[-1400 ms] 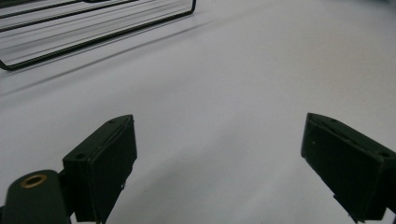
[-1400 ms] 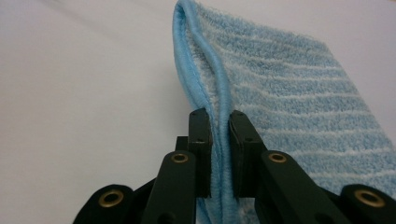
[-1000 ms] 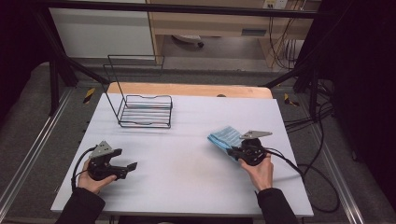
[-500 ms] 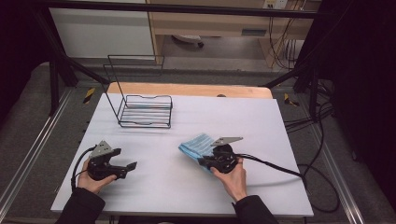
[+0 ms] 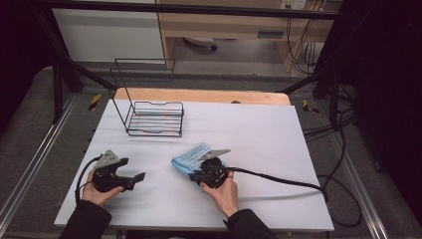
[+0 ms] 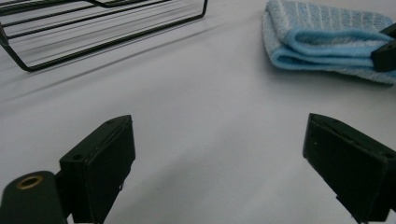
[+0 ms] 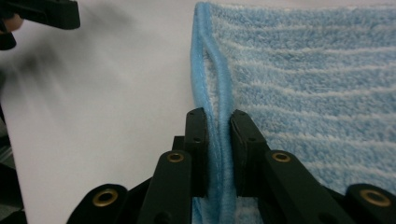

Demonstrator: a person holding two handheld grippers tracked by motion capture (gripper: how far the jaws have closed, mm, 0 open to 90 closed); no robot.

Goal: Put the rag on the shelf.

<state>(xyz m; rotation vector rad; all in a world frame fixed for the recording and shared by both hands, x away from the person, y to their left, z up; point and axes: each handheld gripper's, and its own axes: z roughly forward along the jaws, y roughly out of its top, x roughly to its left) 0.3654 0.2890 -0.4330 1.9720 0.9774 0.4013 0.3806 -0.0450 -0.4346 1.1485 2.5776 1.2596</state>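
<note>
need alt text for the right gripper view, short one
The right gripper pinches the folded edge of a light blue striped towel, its two black jaws closed on the hem. The towel lies on a white table, and the left gripper shows blurred in the top left corner.

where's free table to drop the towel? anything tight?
Bare: the table's whole right side beyond the towel, and the strip between rack and towel. Right gripper pinches the towel's edge, jaws just easing. Tighter: front middle, between left gripper and towel; the cable crosses front right.
</note>
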